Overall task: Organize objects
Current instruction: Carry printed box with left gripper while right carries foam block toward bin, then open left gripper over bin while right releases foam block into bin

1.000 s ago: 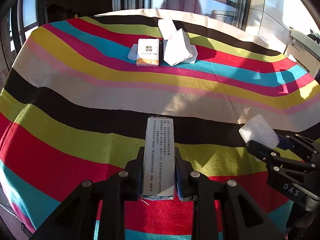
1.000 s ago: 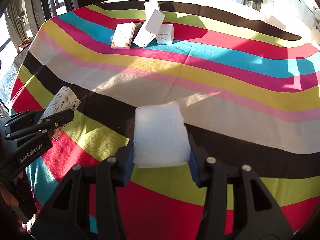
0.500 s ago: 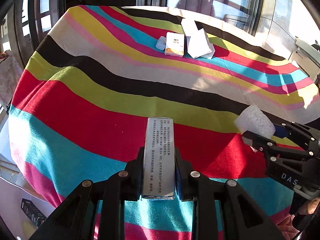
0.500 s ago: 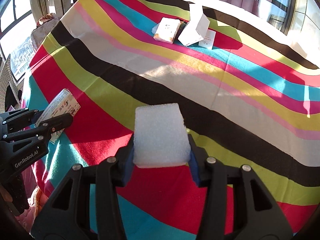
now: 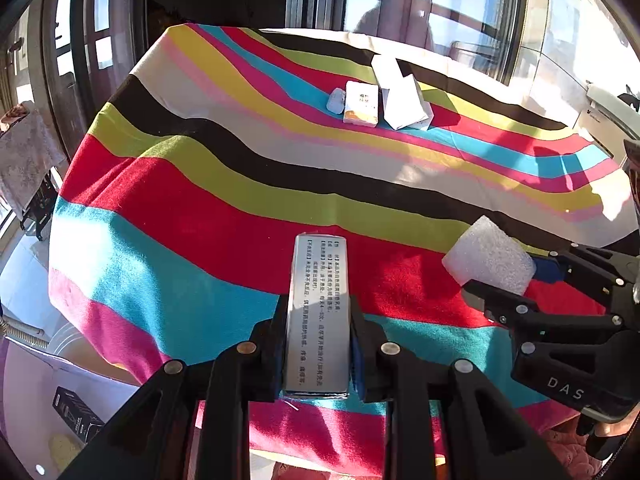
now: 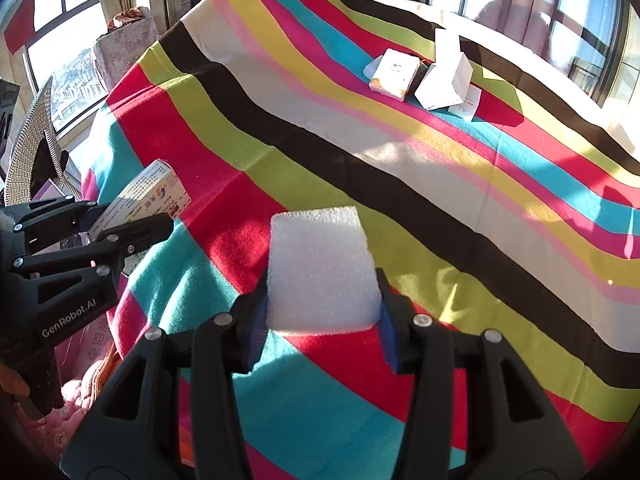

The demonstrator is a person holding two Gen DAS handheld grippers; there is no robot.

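Both grippers pointed steeply down over the near edge of the striped tablecloth (image 5: pixel 224 184), side by side. The left gripper (image 5: pixel 317 344) was clamped on a narrow silver box (image 5: pixel 318 312) with printed text, held lengthwise between its pads. The right gripper (image 6: pixel 322 316) was clamped on a white foam block (image 6: pixel 320 268). Far across the cloth, an orange-and-white box (image 6: pixel 394 74) lay just beside a white open carton (image 6: pixel 444 80), with a small white box (image 6: pixel 466 104) near them
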